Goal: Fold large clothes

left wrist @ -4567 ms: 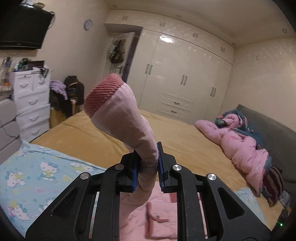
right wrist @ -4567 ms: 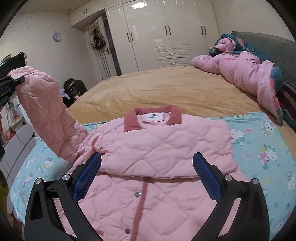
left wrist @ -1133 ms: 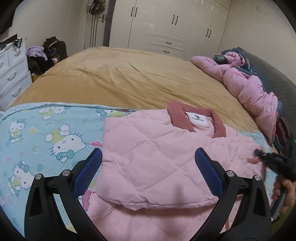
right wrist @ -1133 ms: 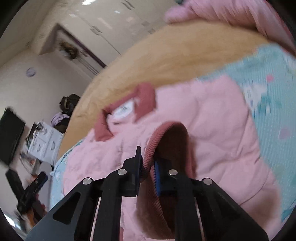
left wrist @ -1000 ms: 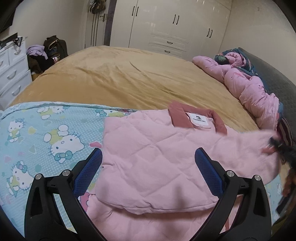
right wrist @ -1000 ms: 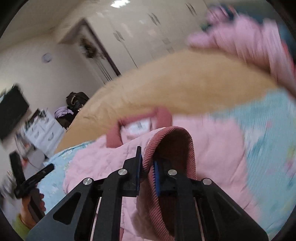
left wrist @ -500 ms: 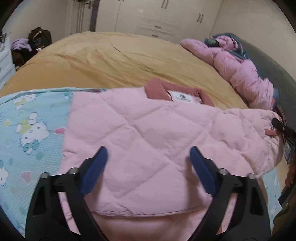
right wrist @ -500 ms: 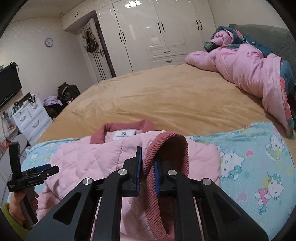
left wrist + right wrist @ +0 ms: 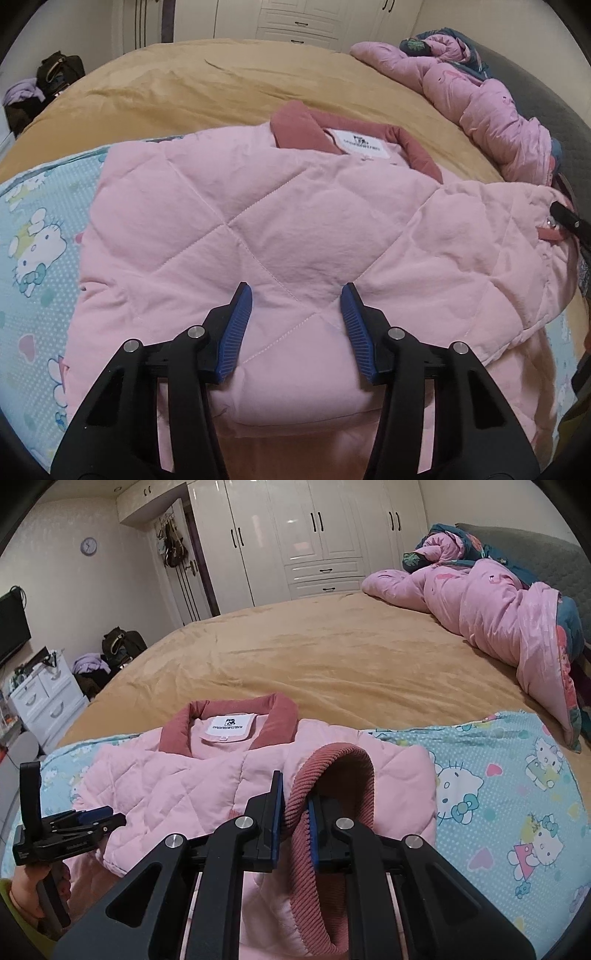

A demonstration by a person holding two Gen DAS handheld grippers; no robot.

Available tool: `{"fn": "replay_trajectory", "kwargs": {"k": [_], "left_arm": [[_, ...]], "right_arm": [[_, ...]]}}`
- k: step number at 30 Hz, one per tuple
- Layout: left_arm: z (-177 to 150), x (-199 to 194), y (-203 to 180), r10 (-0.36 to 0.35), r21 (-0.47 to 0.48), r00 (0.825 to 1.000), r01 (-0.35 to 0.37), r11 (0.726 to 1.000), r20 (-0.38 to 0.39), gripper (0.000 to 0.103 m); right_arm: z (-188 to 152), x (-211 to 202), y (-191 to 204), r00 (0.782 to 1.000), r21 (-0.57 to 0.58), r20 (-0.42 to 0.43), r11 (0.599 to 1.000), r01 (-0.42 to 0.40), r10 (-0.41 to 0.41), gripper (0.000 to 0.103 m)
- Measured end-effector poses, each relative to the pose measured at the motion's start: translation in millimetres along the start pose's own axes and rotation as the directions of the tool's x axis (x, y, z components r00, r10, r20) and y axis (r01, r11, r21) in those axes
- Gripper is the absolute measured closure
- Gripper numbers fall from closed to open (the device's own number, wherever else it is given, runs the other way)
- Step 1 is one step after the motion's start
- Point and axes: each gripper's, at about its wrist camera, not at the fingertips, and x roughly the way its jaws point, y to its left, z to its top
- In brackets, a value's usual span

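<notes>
A pink quilted jacket [image 9: 236,229] with a dark-pink collar [image 9: 295,125] lies on a Hello Kitty sheet [image 9: 33,236], its left sleeve folded across the chest. My left gripper [image 9: 296,295] hovers low over that folded sleeve. Its jaws are closing, the quilted fabric lies under the gap, and the pads do not press on it. My right gripper [image 9: 295,801] is shut on the ribbed cuff [image 9: 332,764] of the other sleeve and holds it over the jacket's [image 9: 177,786] right side. The right gripper [image 9: 565,219] also shows at the left wrist view's right edge, and the left gripper [image 9: 110,818] in a hand at the right wrist view's lower left.
The sheet [image 9: 517,794] lies on a mustard bedspread [image 9: 351,657]. A crumpled pink duvet [image 9: 498,602] is piled against the grey headboard [image 9: 535,550] at the right. White wardrobes [image 9: 314,535] stand behind the bed, with white drawers [image 9: 44,698] and dark bags [image 9: 118,642] at the left.
The left gripper dropped closer to the jacket and its jaws narrowed a lot. The right gripper brought the cuff in over the jacket and lowered it slightly.
</notes>
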Motion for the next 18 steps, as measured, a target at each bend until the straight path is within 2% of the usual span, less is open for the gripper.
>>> {"fn": "replay_trajectory", "kwargs": {"k": [3, 4, 5, 6, 8, 12, 15, 18], "left_arm": [[-2, 5, 3, -0.007, -0.011, 1.000, 0.007, 1.000, -0.011, 0.061], [-2, 6, 5, -0.015, -0.020, 1.000, 0.014, 1.000, -0.016, 0.061], [-2, 7, 6, -0.021, -0.028, 1.000, 0.021, 0.999, -0.019, 0.061], [-2, 7, 7, -0.022, -0.028, 1.000, 0.021, 0.999, -0.018, 0.061], [-2, 7, 5, -0.014, -0.018, 1.000, 0.013, 1.000, -0.016, 0.061], [-3, 7, 4, -0.016, -0.018, 1.000, 0.015, 1.000, -0.014, 0.061], [-4, 8, 4, -0.017, -0.019, 1.000, 0.016, 1.000, -0.015, 0.061], [-3, 7, 5, -0.020, -0.021, 1.000, 0.020, 1.000, -0.013, 0.061]], "right_arm": [[1, 1, 5, 1.000, -0.018, -0.019, 1.000, 0.023, -0.023, 0.083], [1, 0, 6, 1.000, -0.018, -0.022, 1.000, 0.019, -0.019, 0.070], [1, -1, 7, 1.000, -0.018, -0.022, 1.000, 0.013, -0.013, 0.063], [1, -3, 8, 1.000, -0.018, -0.027, 1.000, 0.015, -0.016, 0.060], [1, -8, 9, 0.999, -0.017, -0.015, 0.999, 0.049, -0.049, 0.046], [6, -24, 11, 0.994, 0.007, 0.029, 0.994, 0.109, -0.109, 0.043], [11, -31, 20, 0.995, 0.001, 0.054, 0.996, 0.084, -0.084, 0.042], [13, -28, 41, 0.998, -0.050, 0.049, 0.997, 0.053, -0.050, 0.031]]}}
